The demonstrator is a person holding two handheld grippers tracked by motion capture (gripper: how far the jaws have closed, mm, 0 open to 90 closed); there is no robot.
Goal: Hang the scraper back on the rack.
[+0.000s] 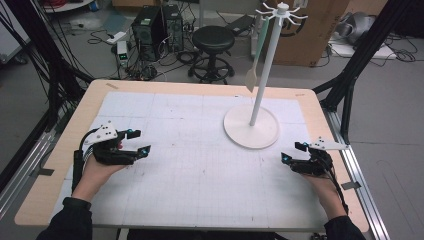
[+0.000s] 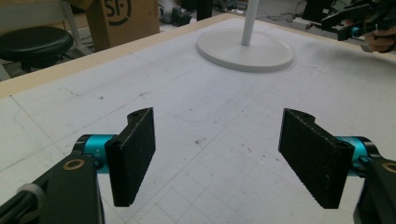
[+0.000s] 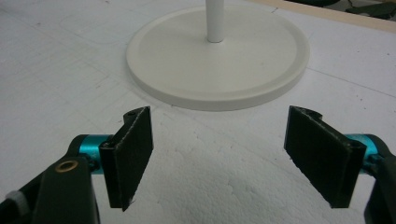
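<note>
L gripper (image 2: pixel 217 156) jaws wide apart, nothing btwn, mat (image 2: pixel 196 140) under. R gripper (image 3: pixel 219 156) same, wide and bare; stand (image 3: pixel 217 58) base just ahead of its jaws, spatula (image 1: pixel 251 75) hung up top.

Left gripper (image 1: pixel 141 141) held in the left hand (image 1: pixel 97 172) at about 8 o'clock, jaws spread wide with nothing between them; right gripper (image 1: pixel 293 152) held in the right hand (image 1: pixel 320 181) at about 4 o'clock, jaws likewise spread and empty; both forearms dark-sleeved, tips pointing inward.
</note>
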